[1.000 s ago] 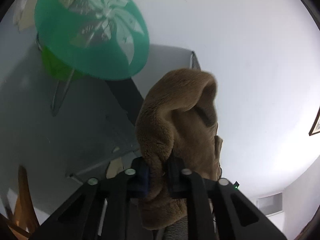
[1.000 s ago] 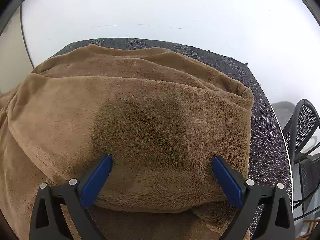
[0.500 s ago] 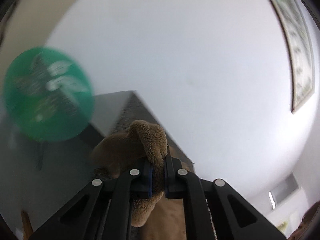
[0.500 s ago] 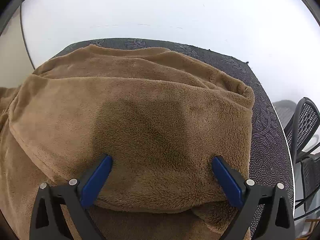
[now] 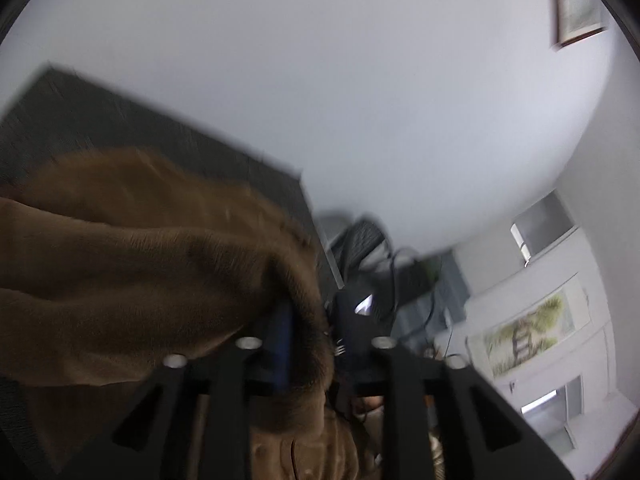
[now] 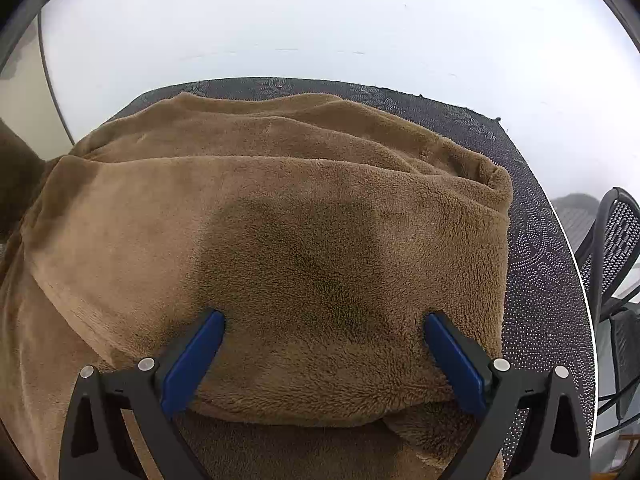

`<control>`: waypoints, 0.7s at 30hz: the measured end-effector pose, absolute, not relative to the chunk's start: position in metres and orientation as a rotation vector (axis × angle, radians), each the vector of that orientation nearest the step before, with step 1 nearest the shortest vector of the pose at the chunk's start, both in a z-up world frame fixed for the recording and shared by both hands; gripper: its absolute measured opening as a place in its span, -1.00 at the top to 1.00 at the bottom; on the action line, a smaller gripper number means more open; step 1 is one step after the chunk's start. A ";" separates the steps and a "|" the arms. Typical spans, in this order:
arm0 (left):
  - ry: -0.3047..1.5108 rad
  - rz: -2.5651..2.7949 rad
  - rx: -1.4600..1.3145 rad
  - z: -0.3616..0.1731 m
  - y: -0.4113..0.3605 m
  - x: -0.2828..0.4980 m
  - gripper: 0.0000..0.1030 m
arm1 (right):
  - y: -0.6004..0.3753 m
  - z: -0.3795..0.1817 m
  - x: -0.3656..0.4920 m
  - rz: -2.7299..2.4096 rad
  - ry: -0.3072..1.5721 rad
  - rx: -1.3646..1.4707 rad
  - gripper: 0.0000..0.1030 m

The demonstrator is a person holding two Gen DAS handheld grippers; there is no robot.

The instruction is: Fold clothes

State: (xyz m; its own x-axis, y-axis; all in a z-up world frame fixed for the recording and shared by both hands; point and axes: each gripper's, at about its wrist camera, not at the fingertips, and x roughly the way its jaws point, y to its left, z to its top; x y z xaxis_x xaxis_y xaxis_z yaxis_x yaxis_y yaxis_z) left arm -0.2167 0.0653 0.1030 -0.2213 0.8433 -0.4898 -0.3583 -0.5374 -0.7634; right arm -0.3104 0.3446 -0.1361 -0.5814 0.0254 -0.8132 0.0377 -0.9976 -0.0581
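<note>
A brown fleece garment (image 6: 304,208) lies bunched in folds on a dark patterned table mat (image 6: 536,240). My right gripper (image 6: 324,322) is wide open, its blue pads (image 6: 196,356) resting on the top fold of the fleece with nothing clamped. In the left wrist view, which is blurred, my left gripper (image 5: 310,320) is shut on an edge of the same fleece (image 5: 140,256), and the cloth trails off to the left over the mat (image 5: 80,112).
A white wall (image 6: 320,20) rises right behind the table. Black mesh chairs (image 6: 612,236) stand off the table's right edge and also show in the left wrist view (image 5: 360,240). A framed picture (image 5: 576,4) hangs high on the wall.
My left gripper has swung round with the fleece edge: the green round table has left its view and the mat, chairs and room corner have come in. The right gripper has not moved.
</note>
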 end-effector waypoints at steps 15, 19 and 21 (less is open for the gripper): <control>-0.640 2.141 -1.264 0.032 -0.008 -0.227 -0.54 | 0.355 -0.128 -0.307 -2.751 -0.023 1.380 -0.98; -0.508 2.323 -1.296 0.016 -0.038 -0.218 -0.54 | 0.366 -0.116 -0.297 -2.704 -0.181 1.303 -0.98; -0.424 2.402 -1.308 0.009 -0.051 -0.213 -0.54 | 0.366 -0.106 -0.288 -2.650 -0.269 1.263 -0.98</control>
